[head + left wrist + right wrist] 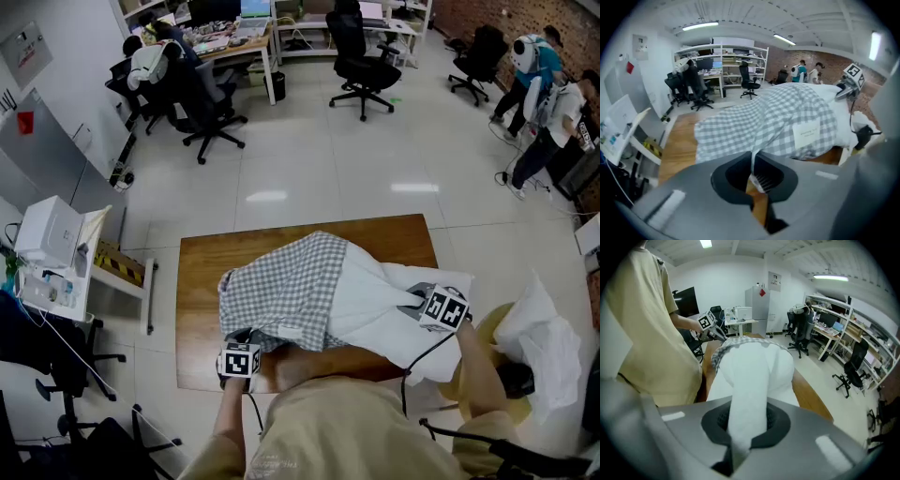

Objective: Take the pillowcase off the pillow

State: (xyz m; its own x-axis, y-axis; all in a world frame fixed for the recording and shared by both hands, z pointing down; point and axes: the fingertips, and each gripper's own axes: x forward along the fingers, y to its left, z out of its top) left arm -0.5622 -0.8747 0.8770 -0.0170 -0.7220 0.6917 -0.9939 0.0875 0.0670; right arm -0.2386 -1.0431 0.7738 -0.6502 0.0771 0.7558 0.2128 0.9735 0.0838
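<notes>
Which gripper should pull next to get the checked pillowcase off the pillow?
Left. The left gripper is shut on the edge of the checked pillowcase and can likely draw it away, while the right gripper is shut on the white pillow, anchoring it.

Wooden table (202,281), black office chairs (361,52)
</notes>
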